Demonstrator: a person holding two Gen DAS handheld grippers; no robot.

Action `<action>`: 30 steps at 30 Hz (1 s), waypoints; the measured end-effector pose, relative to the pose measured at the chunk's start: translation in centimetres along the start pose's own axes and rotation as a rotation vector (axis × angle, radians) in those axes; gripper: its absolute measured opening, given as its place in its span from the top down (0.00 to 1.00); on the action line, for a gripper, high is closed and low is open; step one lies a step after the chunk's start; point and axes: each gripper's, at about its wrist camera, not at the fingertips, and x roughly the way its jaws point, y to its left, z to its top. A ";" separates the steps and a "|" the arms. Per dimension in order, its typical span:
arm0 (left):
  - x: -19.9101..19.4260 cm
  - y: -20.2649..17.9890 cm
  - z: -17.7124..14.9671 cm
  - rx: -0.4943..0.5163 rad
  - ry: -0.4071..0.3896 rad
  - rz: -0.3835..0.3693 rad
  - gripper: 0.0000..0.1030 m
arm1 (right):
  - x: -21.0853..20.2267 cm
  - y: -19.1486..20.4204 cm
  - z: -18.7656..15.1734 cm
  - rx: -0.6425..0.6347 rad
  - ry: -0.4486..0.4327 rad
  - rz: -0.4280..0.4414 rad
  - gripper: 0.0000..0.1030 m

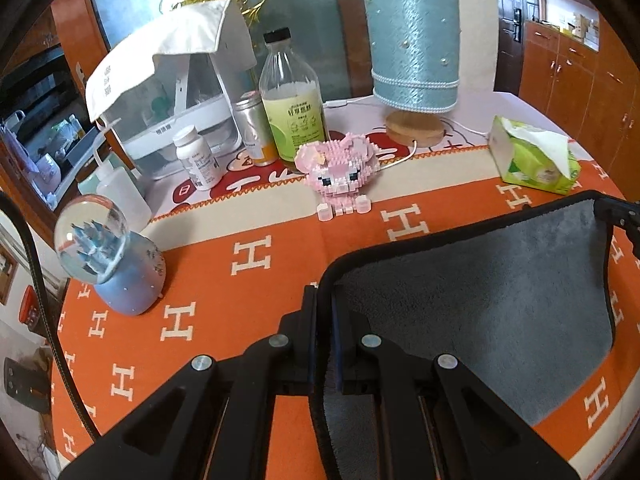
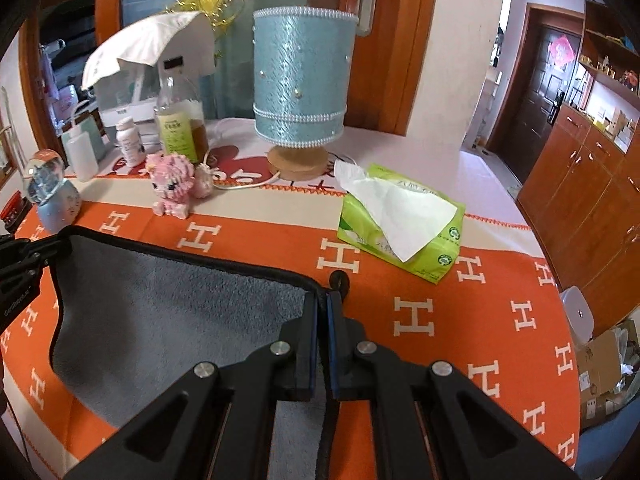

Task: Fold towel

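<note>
A grey towel with a black hem is held up over the orange tablecloth, stretched between both grippers. My left gripper is shut on the towel's left corner. My right gripper is shut on the towel's right corner, where a small black hanging loop sticks out. The right gripper also shows at the right edge of the left wrist view, and the left gripper at the left edge of the right wrist view. The towel's lower part hangs below the fingers, out of sight.
At the back stand a blue lamp, a pink brick pig, a glass bottle, a pill bottle, a snow globe and a green tissue pack. The table's right edge drops to boxes.
</note>
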 end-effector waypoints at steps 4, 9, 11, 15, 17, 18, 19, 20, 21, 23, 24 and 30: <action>1.8 -0.2 0.2 -0.018 0.018 0.004 0.96 | 1.4 0.1 0.2 0.011 0.016 -0.008 0.96; 3.6 -0.2 0.4 -0.042 0.045 0.001 0.96 | 3.3 0.2 0.2 0.022 0.050 -0.022 0.96; 4.2 -0.3 0.3 -0.048 0.058 0.001 0.96 | 4.0 0.2 0.1 0.022 0.064 -0.027 0.96; 5.3 -0.6 0.2 -0.052 0.070 0.003 0.96 | 5.1 0.3 -0.1 0.022 0.082 -0.033 0.96; 5.7 -0.6 0.2 -0.053 0.076 0.007 0.96 | 5.6 0.3 -0.1 0.026 0.089 -0.034 0.96; 6.0 -0.7 0.2 -0.054 0.080 0.007 0.96 | 5.9 0.3 -0.1 0.028 0.091 -0.035 0.96; 6.1 -0.7 0.2 -0.056 0.081 0.009 0.96 | 6.1 0.3 -0.1 0.029 0.094 -0.036 0.96; 6.2 -0.7 0.2 -0.056 0.083 0.009 0.96 | 6.3 0.2 -0.1 0.032 0.097 -0.037 0.96; 6.4 -0.7 0.3 -0.058 0.084 0.009 0.96 | 6.4 0.2 -0.1 0.034 0.098 -0.039 0.96; 6.7 -0.8 0.3 -0.058 0.086 0.014 0.96 | 6.7 0.2 0.0 0.037 0.101 -0.044 0.96; 6.9 -0.8 0.3 -0.060 0.089 0.016 0.96 | 6.8 0.3 0.0 0.036 0.102 -0.046 0.96; 8.2 -0.8 0.3 -0.080 0.113 0.014 0.96 | 7.8 0.5 0.1 0.034 0.116 -0.056 0.96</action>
